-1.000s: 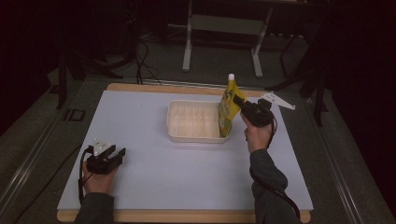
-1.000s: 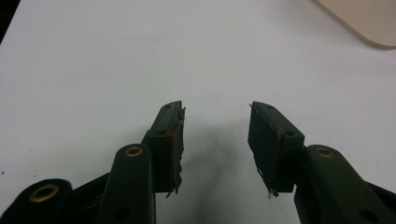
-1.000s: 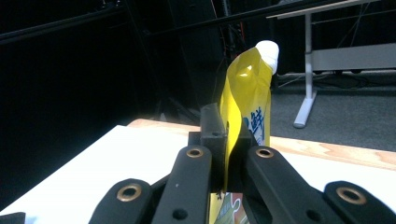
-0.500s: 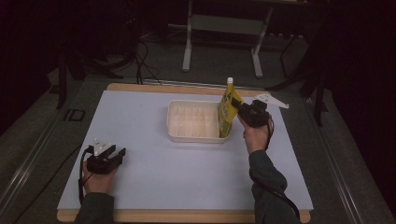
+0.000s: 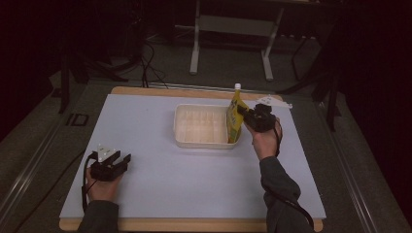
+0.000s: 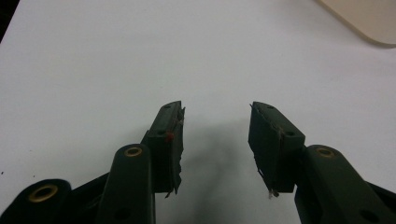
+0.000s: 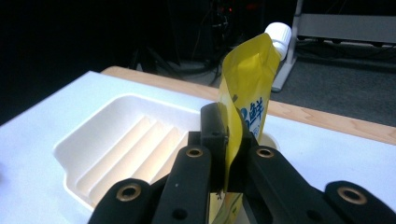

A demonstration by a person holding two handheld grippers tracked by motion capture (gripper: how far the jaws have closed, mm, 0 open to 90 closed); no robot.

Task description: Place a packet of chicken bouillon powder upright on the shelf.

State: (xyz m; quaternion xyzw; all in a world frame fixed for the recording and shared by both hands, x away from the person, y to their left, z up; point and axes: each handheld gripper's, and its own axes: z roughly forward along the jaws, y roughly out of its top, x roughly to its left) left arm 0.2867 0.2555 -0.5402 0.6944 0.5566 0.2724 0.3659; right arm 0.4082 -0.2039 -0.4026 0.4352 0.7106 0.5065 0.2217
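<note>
A yellow spout pouch (image 5: 235, 118) with a white cap stands upright at the right end of a white ribbed tray (image 5: 201, 127). My right gripper (image 5: 248, 116) is shut on the pouch's edge; in the right gripper view the pouch (image 7: 247, 93) rises between the pressed jaws of that gripper (image 7: 229, 140), over the tray (image 7: 112, 149). My left gripper (image 5: 116, 162) rests at the near left of the white table mat, open with nothing between its jaws, as the left gripper view (image 6: 215, 126) confirms.
The white mat (image 5: 160, 179) lies on a wooden table (image 5: 194, 224) with dark floor around it. A metal stand (image 5: 231, 29) and cables sit beyond the far edge. A corner of the tray (image 6: 369, 18) shows at the top right of the left gripper view.
My right gripper has lowered the pouch slightly toward the tray's right end. The left gripper has stayed where it was.
</note>
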